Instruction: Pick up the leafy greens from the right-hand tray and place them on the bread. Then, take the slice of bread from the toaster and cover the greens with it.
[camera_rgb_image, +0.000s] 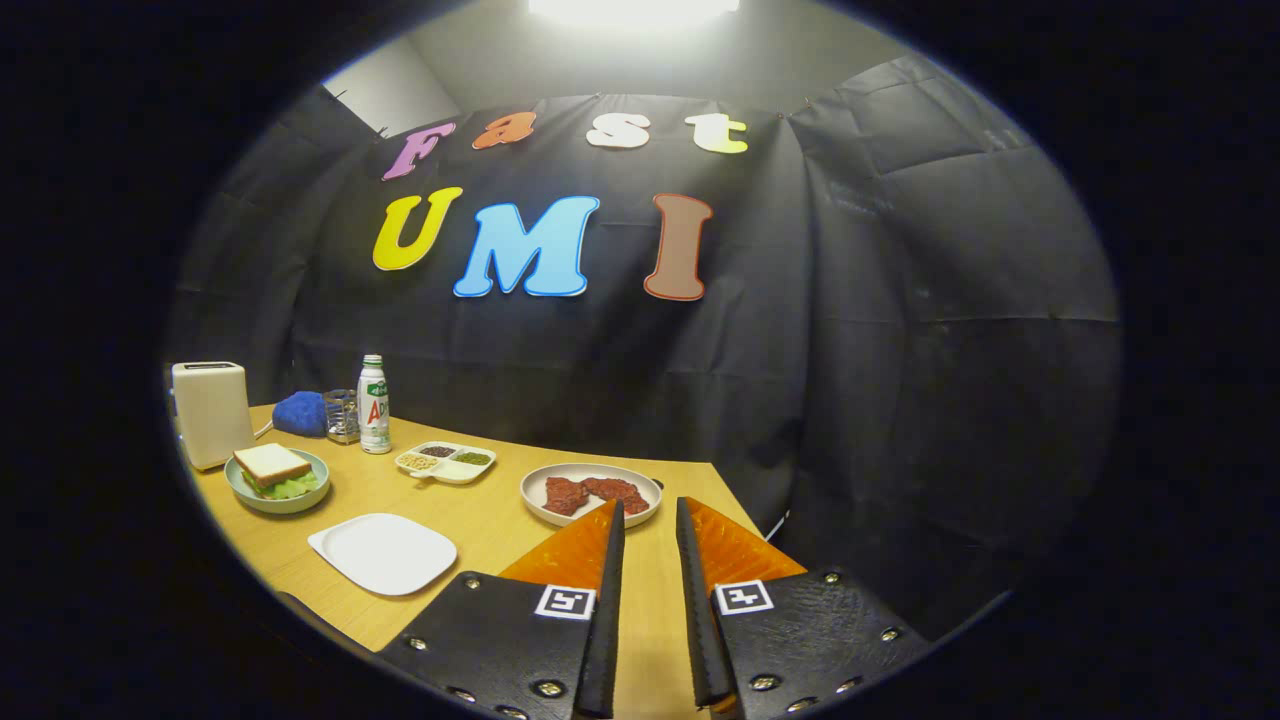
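- I see the bread slice (270, 462) lying over the leafy greens (296, 487) on the green plate (312, 497), beside the toaster (211, 413).
- My gripper (650, 515) jaws stand apart, holding nothing.
- Sandwich looks complete.

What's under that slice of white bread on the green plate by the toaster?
Under the slice of white bread, leafy greens poke out on the round green plate. Anything beneath them is covered. The gripper is open, holding nothing.
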